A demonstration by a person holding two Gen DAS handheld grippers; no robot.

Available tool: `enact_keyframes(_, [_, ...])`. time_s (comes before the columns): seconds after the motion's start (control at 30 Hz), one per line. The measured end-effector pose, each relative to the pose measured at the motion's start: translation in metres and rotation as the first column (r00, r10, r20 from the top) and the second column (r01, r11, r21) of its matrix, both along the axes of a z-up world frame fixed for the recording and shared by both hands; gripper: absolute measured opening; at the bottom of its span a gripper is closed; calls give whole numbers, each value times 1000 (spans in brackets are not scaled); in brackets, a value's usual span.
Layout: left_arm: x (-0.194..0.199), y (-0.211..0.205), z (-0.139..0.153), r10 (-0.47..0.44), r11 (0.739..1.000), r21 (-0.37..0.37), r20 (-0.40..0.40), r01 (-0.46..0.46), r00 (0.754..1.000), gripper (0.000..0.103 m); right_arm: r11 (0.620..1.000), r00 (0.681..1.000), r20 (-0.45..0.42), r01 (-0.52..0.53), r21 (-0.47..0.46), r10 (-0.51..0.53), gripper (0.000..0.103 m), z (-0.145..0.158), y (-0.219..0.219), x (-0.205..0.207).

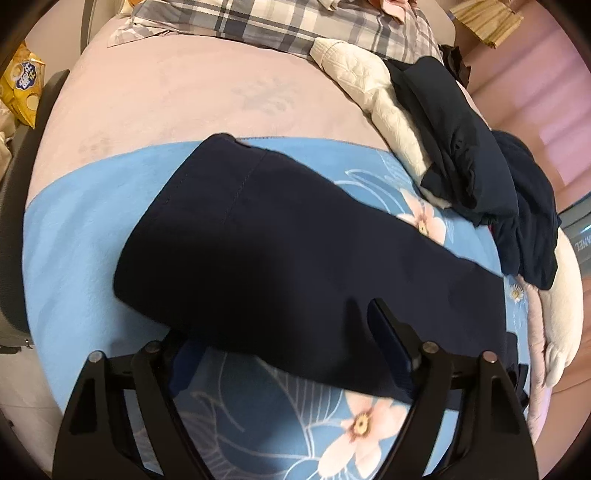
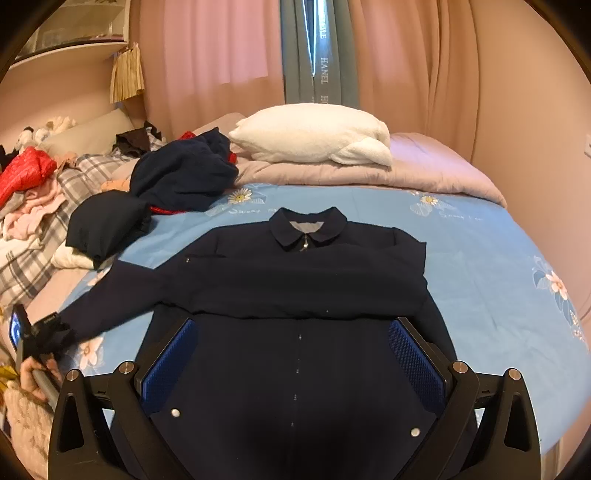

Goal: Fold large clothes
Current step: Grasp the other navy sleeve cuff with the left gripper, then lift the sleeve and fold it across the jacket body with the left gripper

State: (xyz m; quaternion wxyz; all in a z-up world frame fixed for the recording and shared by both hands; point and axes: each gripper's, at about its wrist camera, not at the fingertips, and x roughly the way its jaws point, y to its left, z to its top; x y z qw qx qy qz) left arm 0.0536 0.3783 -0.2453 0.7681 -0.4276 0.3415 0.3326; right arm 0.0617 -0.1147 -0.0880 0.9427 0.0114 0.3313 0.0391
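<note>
both grippers, left gripper [image 1: 280,332] and right gripper [image 2: 291,354], gape over navy jacket [image 2: 295,280]; curtain [image 2: 324,74] reads "hanel".

A navy sleeve [image 1: 280,254] is laid diagonally across the blue floral sheet [image 1: 74,236], its stitched cuff toward upper centre of the frame. The left gripper [image 1: 280,332] is seen at the bottom edge, its jaws parted around the sleeve's near end, the left finger partly hidden beneath the cloth. A cream quilted item [image 1: 373,92] and dark clothes [image 1: 461,147] are heaped at upper right. A plaid cover [image 1: 258,22] is spread along the top. A yellow package [image 1: 24,85] is shown at far left.
</note>
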Motion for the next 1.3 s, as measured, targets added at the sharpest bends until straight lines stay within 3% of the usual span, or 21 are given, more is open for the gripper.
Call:
enact_keyframes(0.03, [1,2,0,-2,1000,4,12,1,1000,69,1000,1000,-2,-1,0,1,102,-1,0,1])
enact_keyframes(0.1, [4,5,-4,-34,999,12,53,34,998,22,1000,1000,-8,-1,2,1,102,-3,2,2])
enact_keyframes(0.2, [6,9,-12,-19,1000,-1,59,19,998,8,1000,1000,-18,-8,6,8,102,-6,3,3])
enact_keyframes(0.33, [7,5,0,-17,1000,9,51,16,999,4,1000,1000,-19,-16,6,17,102,-5,4,1])
enact_keyframes(0.53, [10,-12,60,-52,993,111,140,37,989,3,1000,1000,0,-7,17,7,102,0,-2,-5])
enact_keyframes(0.8, [21,-47,142,-163,969,227,282,99,945,3,998,1000,10,27,57,-27,102,2,-18,-12])
enact_keyframes(1.07, [45,-108,215,-338,904,376,331,205,881,2,994,997,31,66,87,-69,102,5,-36,-21])
enact_keyframes(1.3, [62,-175,253,-495,817,486,315,311,809,2,988,994,35,103,112,-108,102,4,-53,-24])
